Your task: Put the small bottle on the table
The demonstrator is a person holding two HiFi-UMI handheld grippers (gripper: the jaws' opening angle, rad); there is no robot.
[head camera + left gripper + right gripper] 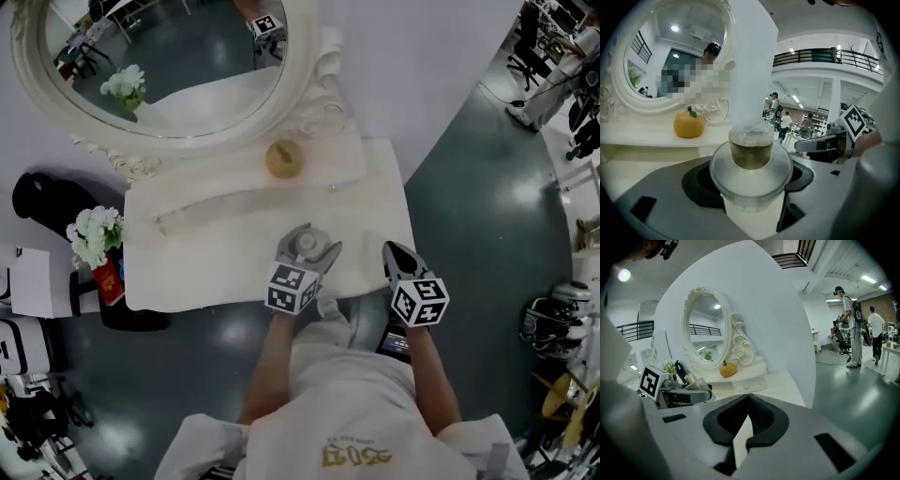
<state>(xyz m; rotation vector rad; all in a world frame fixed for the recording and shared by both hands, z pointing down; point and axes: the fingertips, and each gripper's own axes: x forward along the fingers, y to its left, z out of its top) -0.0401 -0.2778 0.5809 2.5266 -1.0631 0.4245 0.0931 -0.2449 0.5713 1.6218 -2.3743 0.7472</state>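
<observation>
Item: small bottle [751, 154], with a frosted body and an amber neck under a clear cap. It looks rigid, smooth and light, and is probably breakable. Location: midway along the front edge of the worktop [216, 253], clamped by its body in the jaws of the left gripper [309, 251]; base contact cannot be told. Best hold: the wide body, not the cap. Right gripper [398, 258]: jaws together, empty, near the front right corner.

The right gripper [747, 396] has its dark jaws pressed together at the tips, with nothing between them. Beyond them an oval mirror [705, 329] in a carved white frame stands on a white dressing table [787, 380]. Just below the mirror's lower right edge sits a round orange thing [727, 370] (fruit or ornament, hard to say). Below and left of the mirror is the left gripper [691, 395]. Well to the mirror's right, two people [851, 329] stand on the grey floor [853, 385].
</observation>
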